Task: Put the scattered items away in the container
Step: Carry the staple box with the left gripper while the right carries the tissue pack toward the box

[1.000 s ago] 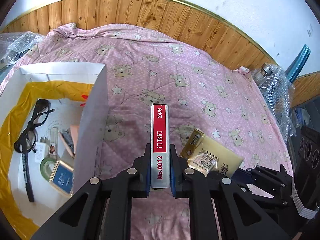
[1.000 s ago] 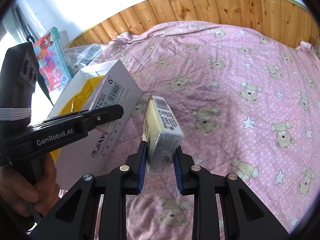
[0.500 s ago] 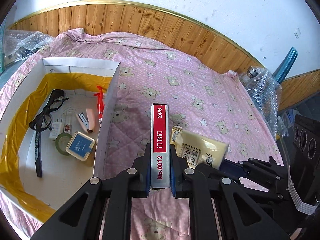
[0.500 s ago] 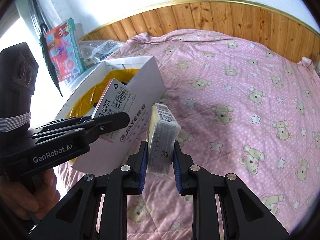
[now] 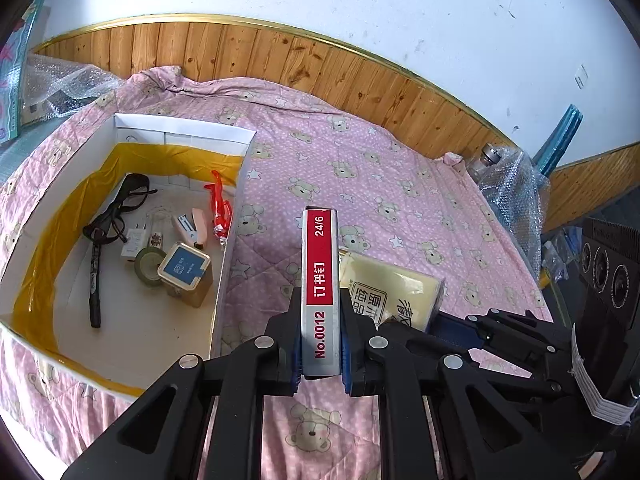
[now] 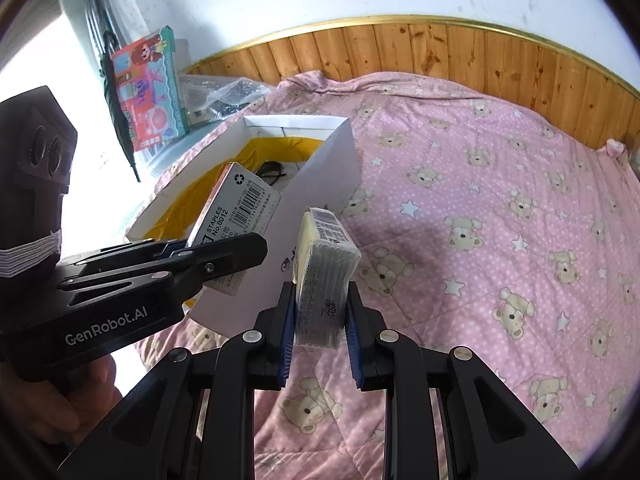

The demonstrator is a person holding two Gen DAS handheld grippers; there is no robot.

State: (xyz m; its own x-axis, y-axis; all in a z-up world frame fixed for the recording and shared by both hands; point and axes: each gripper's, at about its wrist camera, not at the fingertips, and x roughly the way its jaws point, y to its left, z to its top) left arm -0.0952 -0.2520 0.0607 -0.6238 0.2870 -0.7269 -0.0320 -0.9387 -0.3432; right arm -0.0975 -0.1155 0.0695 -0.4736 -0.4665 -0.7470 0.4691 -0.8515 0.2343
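The staple box [image 5: 320,292], a slim carton with a red label reading "No.0012" and "24/6" over a silver edge, stands end-on at lower centre of the left wrist view, clamped in the left hand-held gripper [image 5: 320,364] just right of the container's near wall. The pale yellow tissue pack [image 6: 326,268], clear-wrapped with a barcode on its end, is pinched in the right hand-held gripper [image 6: 320,344] at lower centre of its view. The container [image 5: 240,148], a white box with yellow lining holding glasses [image 5: 120,208], a marker [image 5: 95,280], a small stapler [image 5: 192,228] and a tin [image 5: 185,268], sits on the pink bear-print bed [image 6: 500,200] at left.
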